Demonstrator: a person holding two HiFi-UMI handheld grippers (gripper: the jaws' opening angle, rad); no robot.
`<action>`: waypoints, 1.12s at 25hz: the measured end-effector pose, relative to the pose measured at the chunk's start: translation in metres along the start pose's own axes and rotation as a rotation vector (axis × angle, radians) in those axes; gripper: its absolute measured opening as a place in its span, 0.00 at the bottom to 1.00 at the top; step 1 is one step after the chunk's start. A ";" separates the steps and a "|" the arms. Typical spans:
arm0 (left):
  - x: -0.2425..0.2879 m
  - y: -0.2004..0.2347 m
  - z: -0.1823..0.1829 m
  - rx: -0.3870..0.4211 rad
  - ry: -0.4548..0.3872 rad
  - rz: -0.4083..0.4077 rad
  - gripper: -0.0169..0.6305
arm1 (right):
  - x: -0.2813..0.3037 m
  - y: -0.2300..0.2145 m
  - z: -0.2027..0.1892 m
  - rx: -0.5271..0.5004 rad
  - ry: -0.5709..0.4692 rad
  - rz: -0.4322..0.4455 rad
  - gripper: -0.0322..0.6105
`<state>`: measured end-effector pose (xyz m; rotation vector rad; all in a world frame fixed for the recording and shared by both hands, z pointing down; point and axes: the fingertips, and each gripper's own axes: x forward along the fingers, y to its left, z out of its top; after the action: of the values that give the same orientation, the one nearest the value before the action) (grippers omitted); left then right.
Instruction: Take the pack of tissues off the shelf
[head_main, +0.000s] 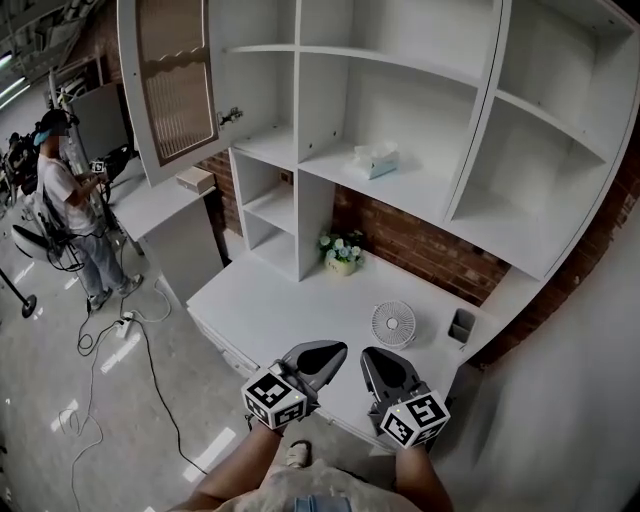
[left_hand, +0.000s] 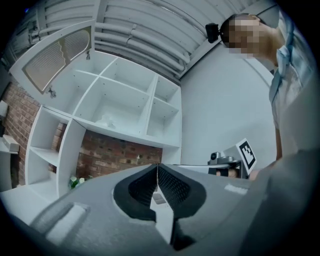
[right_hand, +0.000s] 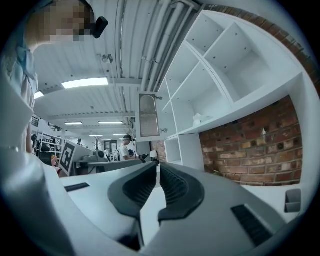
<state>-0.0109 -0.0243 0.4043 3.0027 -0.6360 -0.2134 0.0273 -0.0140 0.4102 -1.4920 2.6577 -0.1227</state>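
Both grippers hung low at the desk's front edge, well apart from the shelf. Left gripper (head_main: 334, 351): jaws together, nothing between them. Right gripper (head_main: 372, 356): the same. The pack of tissues (head_main: 375, 160) lay in a middle shelf compartment (head_main: 420, 195) above the brick wall, alone there. Judgement: the jaws would need to open wide before the reach, come in level and close gently across the soft pack. The flower pot (head_main: 342, 266) held small blooms. The contents of the grey desk holder (head_main: 461, 327) were not discernible.

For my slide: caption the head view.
Shut, empty left hand-held gripper and right hand-held gripper below shelf holding tissue pack.
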 end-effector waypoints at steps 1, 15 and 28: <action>0.003 0.004 0.000 -0.001 0.002 -0.008 0.05 | 0.004 -0.003 0.000 0.000 0.003 -0.005 0.08; 0.022 0.057 0.011 0.008 0.003 -0.091 0.05 | 0.062 -0.027 0.010 -0.022 0.003 -0.056 0.08; 0.026 0.089 0.009 -0.011 0.014 -0.146 0.05 | 0.085 -0.038 0.013 -0.008 -0.019 -0.118 0.08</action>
<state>-0.0237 -0.1164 0.3999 3.0385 -0.4125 -0.2029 0.0164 -0.1069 0.3983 -1.6433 2.5586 -0.1053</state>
